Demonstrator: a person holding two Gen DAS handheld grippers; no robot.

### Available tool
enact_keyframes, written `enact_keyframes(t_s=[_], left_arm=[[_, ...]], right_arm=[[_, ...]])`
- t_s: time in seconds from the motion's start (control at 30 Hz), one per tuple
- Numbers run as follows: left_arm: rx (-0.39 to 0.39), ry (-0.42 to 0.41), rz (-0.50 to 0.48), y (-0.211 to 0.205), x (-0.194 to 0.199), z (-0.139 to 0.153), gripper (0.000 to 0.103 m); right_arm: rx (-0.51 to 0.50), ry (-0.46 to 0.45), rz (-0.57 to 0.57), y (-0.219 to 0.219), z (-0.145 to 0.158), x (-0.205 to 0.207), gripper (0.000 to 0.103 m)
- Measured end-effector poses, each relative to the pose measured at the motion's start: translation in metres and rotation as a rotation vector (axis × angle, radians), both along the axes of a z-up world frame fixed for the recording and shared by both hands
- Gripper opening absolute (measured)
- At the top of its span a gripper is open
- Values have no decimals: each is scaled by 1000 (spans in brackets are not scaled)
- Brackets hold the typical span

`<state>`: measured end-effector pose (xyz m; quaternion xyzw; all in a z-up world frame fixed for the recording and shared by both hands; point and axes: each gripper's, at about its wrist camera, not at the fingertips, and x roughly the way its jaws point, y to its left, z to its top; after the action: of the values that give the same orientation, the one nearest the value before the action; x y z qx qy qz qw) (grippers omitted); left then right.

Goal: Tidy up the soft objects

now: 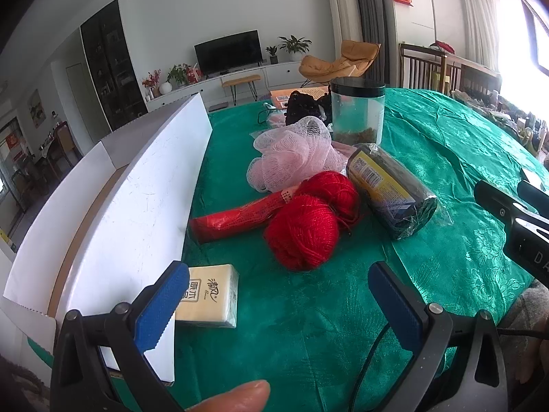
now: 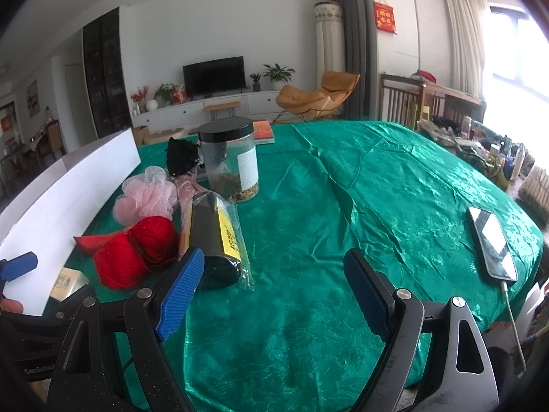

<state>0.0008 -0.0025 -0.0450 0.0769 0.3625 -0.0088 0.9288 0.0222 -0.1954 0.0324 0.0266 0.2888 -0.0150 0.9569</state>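
On the green tablecloth lie two red yarn balls (image 1: 310, 219) (image 2: 133, 250), a pink mesh bath pouf (image 1: 295, 154) (image 2: 145, 194), a dark roll in clear plastic with a yellow label (image 1: 391, 192) (image 2: 216, 240), a red wrapped tube (image 1: 236, 216), a tissue pack (image 1: 209, 295) and a black knitted item (image 1: 305, 104) (image 2: 182, 158). An open white cardboard box (image 1: 130, 206) (image 2: 68, 185) stands at the left. My left gripper (image 1: 278, 305) is open and empty, just short of the yarn, its left finger by the tissue pack. My right gripper (image 2: 274, 288) is open and empty over bare cloth, right of the dark roll.
A clear jar with a black lid (image 1: 357, 113) (image 2: 230, 158) stands behind the soft things. A phone on a cable (image 2: 494, 243) lies at the table's right edge. An orange book (image 2: 264, 132) lies at the far edge. A thumb (image 1: 236, 396) shows at the bottom.
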Motion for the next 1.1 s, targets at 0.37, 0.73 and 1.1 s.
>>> enact_keyframes(t_s=[0.37, 0.73, 1.1], left_arm=[[8, 19, -4, 3, -2, -3, 103], [15, 29, -30, 3, -5, -6, 103], [6, 24, -43, 13, -7, -7, 103]], right_arm=[[20, 71, -9, -4, -6, 7, 86], [37, 103, -7, -8, -9, 12, 86], [181, 142, -54, -35, -16, 16, 86]])
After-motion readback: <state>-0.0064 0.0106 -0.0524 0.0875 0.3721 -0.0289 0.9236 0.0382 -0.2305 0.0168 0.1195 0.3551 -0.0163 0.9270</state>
